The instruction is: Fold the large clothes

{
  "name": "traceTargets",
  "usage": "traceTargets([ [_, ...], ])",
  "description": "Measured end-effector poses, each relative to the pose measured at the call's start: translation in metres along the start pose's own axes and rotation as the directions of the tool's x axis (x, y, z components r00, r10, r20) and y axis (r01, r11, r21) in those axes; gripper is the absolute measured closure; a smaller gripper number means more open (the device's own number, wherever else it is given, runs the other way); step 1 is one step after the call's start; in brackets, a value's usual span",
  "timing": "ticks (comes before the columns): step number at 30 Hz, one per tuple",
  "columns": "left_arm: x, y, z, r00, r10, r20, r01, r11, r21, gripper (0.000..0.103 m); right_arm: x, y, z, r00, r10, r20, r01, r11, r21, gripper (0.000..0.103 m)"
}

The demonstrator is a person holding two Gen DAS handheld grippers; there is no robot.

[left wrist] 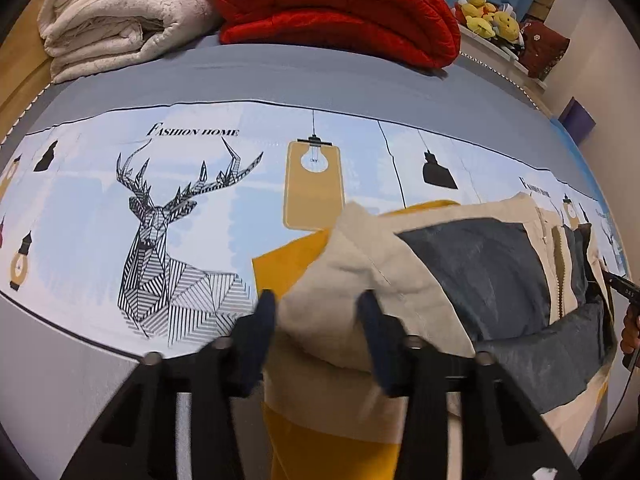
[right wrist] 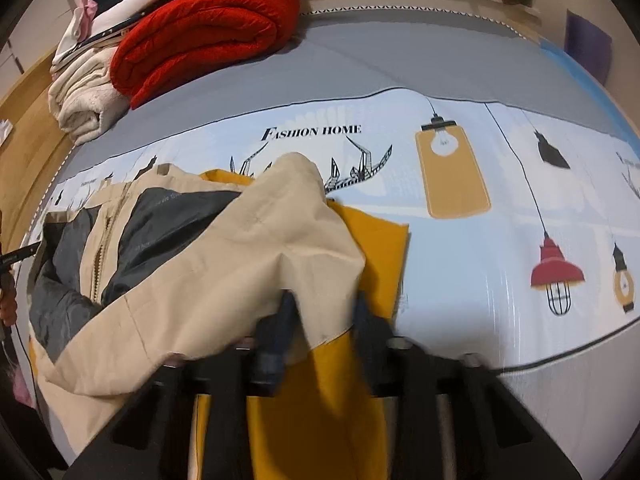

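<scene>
- No container shows in either view; the things lie straight on the bed [left wrist: 120,92], whose cover is grey with a pale blue printed band (a line-drawn deer, hanging lamps, the words "FASHION HOME").
- At the far end of the bed a folded red quilt [left wrist: 340,12] sits just beside a folded cream blanket [left wrist: 116,20], the two touching; soft toys [left wrist: 490,16] crowd a white ledge beyond them.
- The jacket [left wrist: 472,264] is beige and mustard yellow with a dark grey lining, and it lies on the printed band with its front open, the zipper [right wrist: 100,252] running along the beige edge.
- The left gripper [left wrist: 318,300] has a bunched fold of beige jacket fabric between its dark fingers [left wrist: 266,308], which stand apart around the cloth; the fabric rises from them and drapes back toward the lining.
- The right gripper [right wrist: 324,304] has beige cloth between its fingers [right wrist: 286,312] in the same way, with the yellow panel lying flat under and just past its tips.
- Each gripper pinches the near edge of the jacket, and the rest of the garment spreads away from it across the bed (the wrist views are blurred at the fingers).
</scene>
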State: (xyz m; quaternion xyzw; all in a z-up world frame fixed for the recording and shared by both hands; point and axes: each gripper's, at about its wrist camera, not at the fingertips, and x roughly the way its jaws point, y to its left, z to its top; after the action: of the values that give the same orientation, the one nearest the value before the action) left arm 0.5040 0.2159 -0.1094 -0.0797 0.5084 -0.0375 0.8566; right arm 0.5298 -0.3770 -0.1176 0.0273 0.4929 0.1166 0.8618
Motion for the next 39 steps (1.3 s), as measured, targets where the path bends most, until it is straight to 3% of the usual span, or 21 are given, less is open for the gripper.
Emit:
traceTargets([
  [1, 0.0, 0.001, 0.002, 1.0, -0.02, -0.001, 0.02, 1.0, 0.005, 0.097, 0.0, 0.0, 0.0, 1.0, 0.005, 0.003, -0.005, 1.0, 0.002, 0.09],
  [3, -0.003, 0.003, 0.005, 0.999, -0.034, 0.024, 0.034, 0.999, -0.001, 0.099, 0.0, -0.004, 0.004, 0.999, 0.034, 0.023, -0.035, 0.999, 0.035, 0.093],
  [6, -0.008, 0.022, 0.011, 0.997, 0.0, 0.071, 0.008, 0.994, -0.112, 0.101, -0.003, -0.024, 0.007, 0.995, 0.065, 0.073, -0.078, 0.978, 0.194, 0.096],
  [9, 0.0, 0.042, 0.01, 0.999, -0.003, 0.039, 0.012, 0.971, -0.24, 0.101, 0.011, -0.057, -0.005, 0.993, 0.1, 0.071, -0.122, 0.857, 0.501, 0.096],
  [11, 0.003, 0.045, 0.008, 1.0, -0.016, 0.014, 0.019, 0.965, -0.26, 0.099, 0.021, -0.061, -0.01, 0.995, 0.098, 0.036, -0.102, 0.832, 0.546, 0.096],
  [14, 0.002, 0.05, 0.008, 0.999, -0.03, 0.012, 0.033, 0.956, -0.292, 0.095, 0.021, -0.057, -0.007, 0.998, 0.061, 0.016, -0.06, 0.86, 0.507, 0.095],
  [16, 0.006, 0.054, 0.005, 0.997, -0.075, -0.011, 0.067, 0.944, -0.324, 0.078, 0.017, -0.051, -0.002, 0.999, 0.034, 0.016, -0.037, 0.884, 0.467, 0.089],
  [17, 0.01, 0.053, 0.003, 0.994, -0.106, -0.027, 0.091, 0.938, -0.335, 0.065, 0.016, -0.048, -0.001, 1.0, 0.027, 0.012, -0.029, 0.892, 0.451, 0.087],
  [18, 0.013, 0.052, 0.001, 0.992, -0.117, -0.036, 0.098, 0.938, -0.333, 0.063, 0.016, -0.046, 0.0, 1.0, 0.015, 0.006, -0.016, 0.901, 0.434, 0.082],
  [22, 0.021, 0.04, -0.003, 0.992, -0.102, -0.068, 0.079, 0.955, -0.286, 0.066, 0.018, -0.045, 0.001, 1.0, -0.002, -0.006, 0.004, 0.916, 0.401, 0.078],
  [23, 0.021, 0.038, -0.003, 0.993, -0.099, -0.058, 0.079, 0.957, -0.278, 0.08, 0.018, -0.044, 0.0, 1.0, 0.0, -0.007, 0.003, 0.919, 0.394, 0.078],
  [24, 0.019, 0.039, -0.002, 0.994, -0.099, -0.051, 0.082, 0.959, -0.271, 0.101, 0.017, -0.043, -0.001, 1.0, 0.002, -0.006, 0.0, 0.924, 0.382, 0.081],
  [25, 0.015, 0.039, 0.0, 0.996, -0.083, -0.033, 0.071, 0.961, -0.267, 0.1, 0.016, -0.042, -0.001, 1.0, -0.002, 0.003, 0.001, 0.928, 0.371, 0.095],
  [27, 0.0, 0.04, 0.004, 0.998, -0.037, 0.048, 0.048, 0.963, -0.265, 0.101, 0.007, -0.038, 0.003, 0.998, -0.028, 0.053, 0.007, 0.931, 0.365, 0.097],
  [30, -0.014, 0.037, 0.01, 0.99, -0.031, 0.139, 0.067, 0.964, -0.256, 0.1, -0.01, -0.054, 0.002, 0.982, 0.033, 0.188, -0.123, 0.862, 0.491, 0.098],
  [32, -0.011, 0.03, 0.011, 0.992, 0.006, 0.129, 0.024, 0.973, -0.23, 0.1, -0.014, -0.058, 0.001, 0.975, 0.022, 0.22, -0.138, 0.84, 0.525, 0.098],
  [35, 0.006, 0.03, 0.005, 0.997, 0.049, 0.053, -0.035, 0.973, -0.229, 0.099, 0.001, -0.052, 0.002, 0.991, -0.02, 0.132, -0.049, 0.863, 0.504, 0.098],
  [39, 0.02, 0.042, -0.005, 0.994, 0.096, -0.058, -0.109, 0.955, -0.276, 0.085, 0.027, -0.046, -0.002, 1.0, -0.019, -0.012, 0.023, 0.893, 0.45, 0.089],
])
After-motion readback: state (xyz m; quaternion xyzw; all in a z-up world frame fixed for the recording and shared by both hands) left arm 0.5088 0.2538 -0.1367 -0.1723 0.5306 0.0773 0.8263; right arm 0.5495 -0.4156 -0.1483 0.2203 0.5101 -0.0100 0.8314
